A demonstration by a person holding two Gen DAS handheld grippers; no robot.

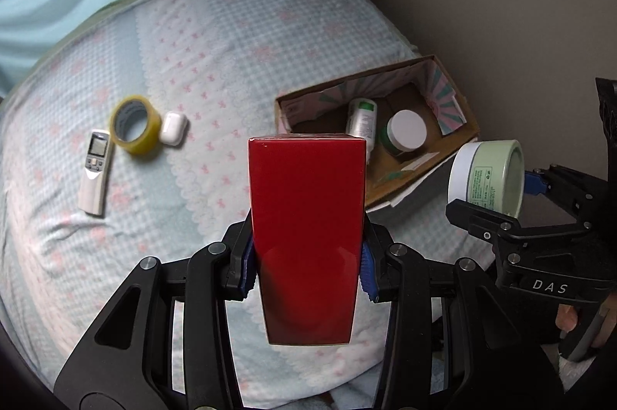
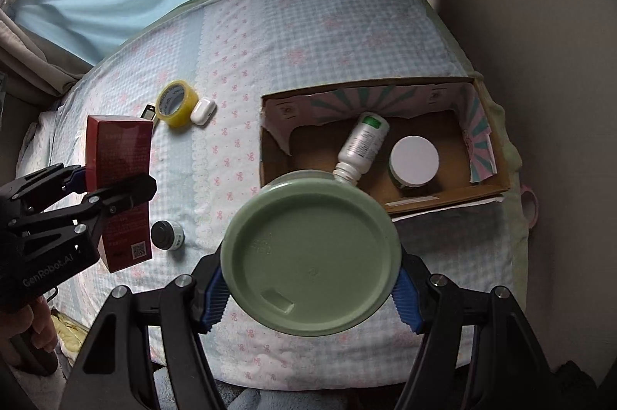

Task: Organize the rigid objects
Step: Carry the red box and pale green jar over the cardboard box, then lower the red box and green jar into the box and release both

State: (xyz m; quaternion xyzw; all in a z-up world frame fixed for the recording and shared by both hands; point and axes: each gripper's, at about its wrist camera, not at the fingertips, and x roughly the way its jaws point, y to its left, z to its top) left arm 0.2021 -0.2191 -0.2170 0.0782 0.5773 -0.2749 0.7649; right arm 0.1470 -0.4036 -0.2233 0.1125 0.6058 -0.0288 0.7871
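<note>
My left gripper (image 1: 306,269) is shut on a tall red box (image 1: 306,217), held above the bed; the red box also shows in the right wrist view (image 2: 119,186). My right gripper (image 2: 310,292) is shut on a pale green jar (image 2: 310,259), held just in front of the cardboard box (image 2: 489,188); the jar shows in the left wrist view (image 1: 488,176) too. In the cardboard box (image 1: 385,194) lie a white bottle (image 2: 364,144) and a white-lidded jar (image 2: 414,159).
On the checked bedspread lie a yellow tape roll (image 1: 135,124), a white earbud case (image 1: 173,128), a white remote (image 1: 94,171) and a small dark-lidded jar (image 2: 166,234). A wall stands right of the cardboard box; curtains hang behind the bed.
</note>
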